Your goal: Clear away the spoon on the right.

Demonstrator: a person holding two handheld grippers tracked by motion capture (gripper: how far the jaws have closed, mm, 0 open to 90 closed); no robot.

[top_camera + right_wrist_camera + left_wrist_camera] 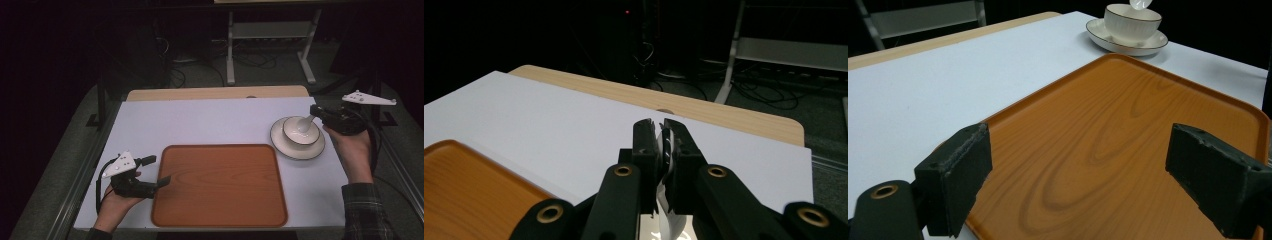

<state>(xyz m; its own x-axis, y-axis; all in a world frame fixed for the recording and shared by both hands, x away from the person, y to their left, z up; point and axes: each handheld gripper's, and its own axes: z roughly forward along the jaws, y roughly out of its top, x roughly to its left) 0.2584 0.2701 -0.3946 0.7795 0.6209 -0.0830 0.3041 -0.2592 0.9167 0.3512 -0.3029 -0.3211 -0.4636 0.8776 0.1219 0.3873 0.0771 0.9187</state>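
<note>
— So, what have you got nearest to you?

— At my left side, my left gripper (pixel 161 170) sits at the near left edge of the wooden tray (pixel 220 187). Its two black jaws stand well apart with nothing between them; in the left gripper view one pad hangs over the tray's left rim and the other over the bare wood-grain surface. I can't tell whether either pad touches the tray.

— And the tray itself?

— It lies flat on the white table cover (pixel 200 122), taking up the near middle, with rounded corners and a raised rim.

— Farther out, then?

— Beyond the tray's far right corner stands a white bowl (pixel 301 131) on a white saucer (pixel 297 147), both with a thin dark line round the rim. The saucer is near the tray but apart from it.

— Where's your other hand?

— My right gripper (pixel 315 114) is over at the right, beside the bowl, pointing toward it. Its jaws are squeezed together on the handle of a white spoon (pixel 305 125); in the right gripper view the white handle (pixel 663 150) is pinched between the two pads. The spoon slants down from the jaws with its scoop end above the bowl's opening; I can't tell whether it touches the bowl.

— Past that?

— A strip of bare wooden tabletop (pixel 215 93) at the far edge, then a dark floor with cables and a grey metal stand (pixel 270 35).
</note>
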